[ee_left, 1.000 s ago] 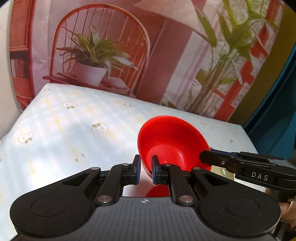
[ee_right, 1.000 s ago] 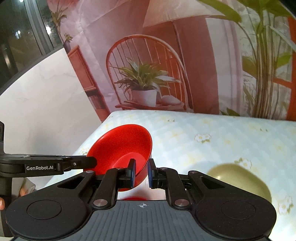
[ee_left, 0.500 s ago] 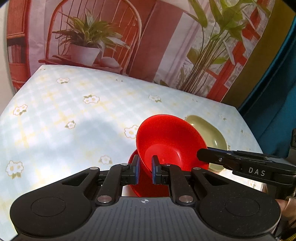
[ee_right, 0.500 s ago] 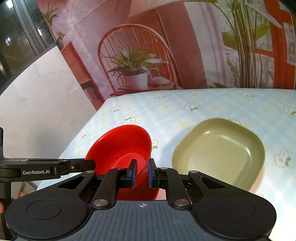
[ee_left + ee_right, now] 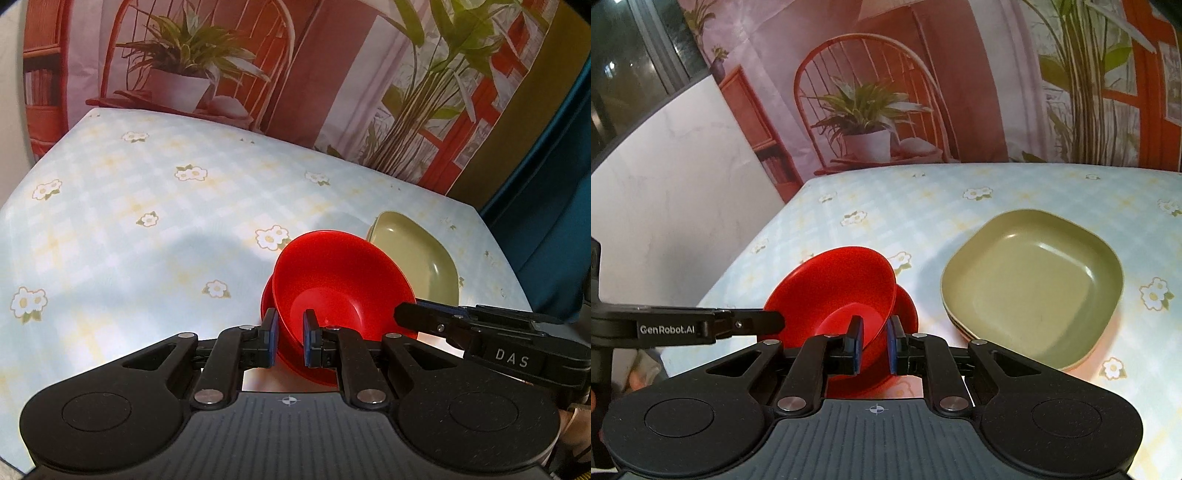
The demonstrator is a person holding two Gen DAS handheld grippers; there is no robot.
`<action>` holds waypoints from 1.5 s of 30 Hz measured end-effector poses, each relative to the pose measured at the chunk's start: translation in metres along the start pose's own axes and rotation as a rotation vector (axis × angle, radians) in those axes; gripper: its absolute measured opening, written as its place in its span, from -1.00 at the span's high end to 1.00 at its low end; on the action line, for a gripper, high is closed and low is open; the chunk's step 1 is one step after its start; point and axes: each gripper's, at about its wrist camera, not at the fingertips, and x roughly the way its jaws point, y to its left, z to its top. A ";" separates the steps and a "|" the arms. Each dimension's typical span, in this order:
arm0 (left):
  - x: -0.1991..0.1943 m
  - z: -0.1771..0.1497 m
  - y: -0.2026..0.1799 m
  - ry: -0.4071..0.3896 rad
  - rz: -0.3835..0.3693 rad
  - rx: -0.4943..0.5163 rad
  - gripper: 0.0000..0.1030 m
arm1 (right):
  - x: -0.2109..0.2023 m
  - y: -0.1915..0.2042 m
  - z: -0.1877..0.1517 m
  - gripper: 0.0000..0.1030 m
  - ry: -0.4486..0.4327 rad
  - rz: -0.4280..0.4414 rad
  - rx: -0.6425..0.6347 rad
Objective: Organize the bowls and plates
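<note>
Bowls nearly nested, plates already stacked

Red round plastic bowl (image 5: pixel 343 280) is hanging tilted just above a second red bowl (image 5: pixel 905 306) that is sitting on the worktop (image 5: pixel 129 236), which is wearing a pale blue checked cloth with small white flowers. Both tools are sharing the load: the left hand-held gripper (image 5: pixel 290 338) is pinching the bowl's near rim, its blue pads pressing either side of the thin wall, and the right hand-held gripper (image 5: pixel 873 339) is clamping the rim on the opposite side in the same way.

Judging by the layout, the sorting is looking well advanced. Olive-green square plates (image 5: pixel 1034 284) are already lying in one pile just beside the bowls, on the right in the right wrist view. What is remaining, it seems, is seating the lifted bowl squarely into the one beneath it and letting go.

Counting: two red bowls are showing, one raised and one resting. The plate pile is showing at least three layered edges at its near corner, though the exact number is hard to tell. Two hand-held grippers are working. No other dishes are appearing on the cloth.
</note>
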 end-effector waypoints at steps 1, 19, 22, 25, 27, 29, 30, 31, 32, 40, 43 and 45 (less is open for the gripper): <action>0.001 0.000 -0.001 0.001 0.002 0.004 0.74 | 0.001 0.001 -0.001 0.73 0.002 -0.003 -0.004; 0.007 -0.004 0.001 0.016 0.004 0.002 0.74 | 0.008 0.008 -0.010 0.63 0.022 -0.050 -0.082; 0.009 -0.005 0.002 0.023 0.010 -0.001 0.68 | 0.010 0.011 -0.012 0.61 0.028 -0.063 -0.111; 0.009 -0.004 0.002 0.019 0.011 -0.002 0.57 | 0.011 0.013 -0.015 0.56 0.035 -0.068 -0.128; 0.008 -0.004 0.003 0.015 0.006 -0.001 0.41 | 0.013 0.013 -0.016 0.55 0.041 -0.072 -0.125; 0.009 -0.004 0.002 0.015 0.006 0.002 0.34 | 0.014 0.012 -0.016 0.55 0.045 -0.079 -0.123; 0.010 -0.004 0.003 0.018 0.007 0.002 0.34 | 0.015 0.011 -0.016 0.55 0.046 -0.078 -0.118; 0.011 -0.004 0.003 0.021 0.007 0.001 0.34 | 0.015 0.011 -0.016 0.55 0.046 -0.078 -0.114; 0.012 -0.004 0.004 0.024 0.007 -0.001 0.34 | 0.015 0.010 -0.017 0.55 0.048 -0.078 -0.112; 0.019 -0.003 0.007 0.042 0.003 -0.008 0.34 | 0.023 0.006 -0.017 0.53 0.063 -0.079 -0.099; 0.022 -0.003 0.007 0.050 -0.002 -0.007 0.34 | 0.027 0.006 -0.016 0.51 0.067 -0.080 -0.097; 0.025 -0.003 0.008 0.053 -0.004 -0.010 0.34 | 0.028 0.005 -0.017 0.50 0.070 -0.079 -0.097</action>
